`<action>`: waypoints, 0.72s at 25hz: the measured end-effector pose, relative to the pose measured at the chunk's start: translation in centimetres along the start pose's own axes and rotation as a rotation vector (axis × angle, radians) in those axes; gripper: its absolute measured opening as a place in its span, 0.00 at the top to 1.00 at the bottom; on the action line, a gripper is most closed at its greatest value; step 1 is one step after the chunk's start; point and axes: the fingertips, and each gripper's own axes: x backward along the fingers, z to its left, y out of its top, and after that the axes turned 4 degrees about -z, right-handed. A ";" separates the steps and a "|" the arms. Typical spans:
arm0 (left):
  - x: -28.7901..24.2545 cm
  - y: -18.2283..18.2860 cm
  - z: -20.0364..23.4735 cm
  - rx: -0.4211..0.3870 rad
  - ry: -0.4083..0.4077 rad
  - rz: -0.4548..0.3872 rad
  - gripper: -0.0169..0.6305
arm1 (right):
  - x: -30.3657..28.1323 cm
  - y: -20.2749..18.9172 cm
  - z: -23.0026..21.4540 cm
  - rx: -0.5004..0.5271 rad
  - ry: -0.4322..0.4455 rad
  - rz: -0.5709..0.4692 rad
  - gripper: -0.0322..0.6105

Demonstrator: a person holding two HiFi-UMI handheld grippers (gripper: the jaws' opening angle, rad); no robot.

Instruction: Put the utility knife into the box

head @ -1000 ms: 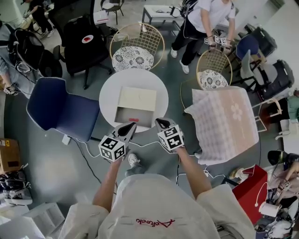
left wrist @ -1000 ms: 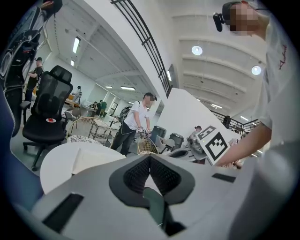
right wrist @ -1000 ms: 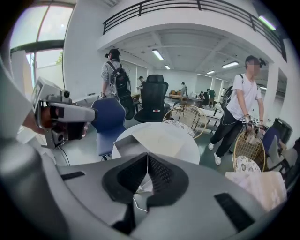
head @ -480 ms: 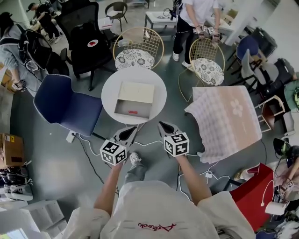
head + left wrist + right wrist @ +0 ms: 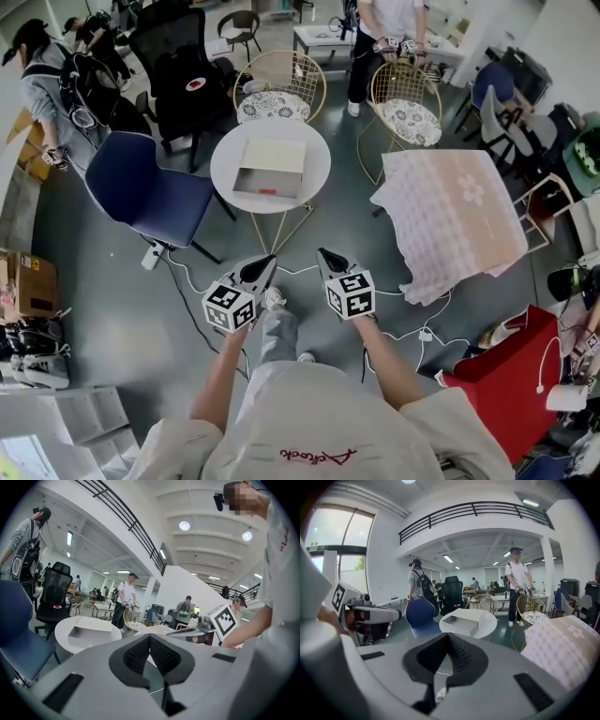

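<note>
Your left claw (image 5: 265, 266) and right claw (image 5: 324, 254) are clenched empty, well off the bench (image 5: 225, 164), because the red knife (image 5: 267, 191) already lies in the box (image 5: 274, 159): job looks done.

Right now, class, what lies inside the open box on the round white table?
In the open half of the box lies one small red thing, too small to identify. The half under its lid is hidden.

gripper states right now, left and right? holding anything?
Left gripper: closed, jaws together, nothing between them.
Right gripper: closed, jaws together, nothing held.
</note>
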 end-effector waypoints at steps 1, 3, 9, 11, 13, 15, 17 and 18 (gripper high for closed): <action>0.6 -0.1 -0.6 -0.002 0.002 -0.003 0.96 | 0.6 -0.2 0.6 0.001 0.001 -0.003 0.92; 1.7 -0.1 -1.7 -0.012 0.005 -0.010 0.96 | 1.7 -0.4 1.7 0.004 0.004 -0.012 0.92; 3.6 0.1 -4.1 -0.055 0.000 -0.013 0.96 | 3.6 -0.4 4.3 0.022 0.008 -0.041 0.92; 4.3 0.0 -4.5 -0.058 0.002 -0.014 0.96 | 4.3 -0.5 5.2 0.030 0.012 -0.048 0.92; 4.6 -0.1 -5.0 -0.060 0.001 -0.016 0.96 | 4.8 -0.6 5.5 0.036 0.012 -0.052 0.92; 4.8 -0.2 -5.6 -0.063 -0.004 -0.018 0.96 | 5.4 -0.7 5.7 0.039 0.009 -0.053 0.92; 5.1 -0.2 -6.1 -0.067 -0.008 -0.019 0.96 | 5.9 -0.8 6.0 0.047 0.006 -0.054 0.92; 5.3 -0.1 -6.3 -0.069 -0.010 -0.020 0.96 | 6.0 -0.9 6.1 0.051 0.005 -0.054 0.92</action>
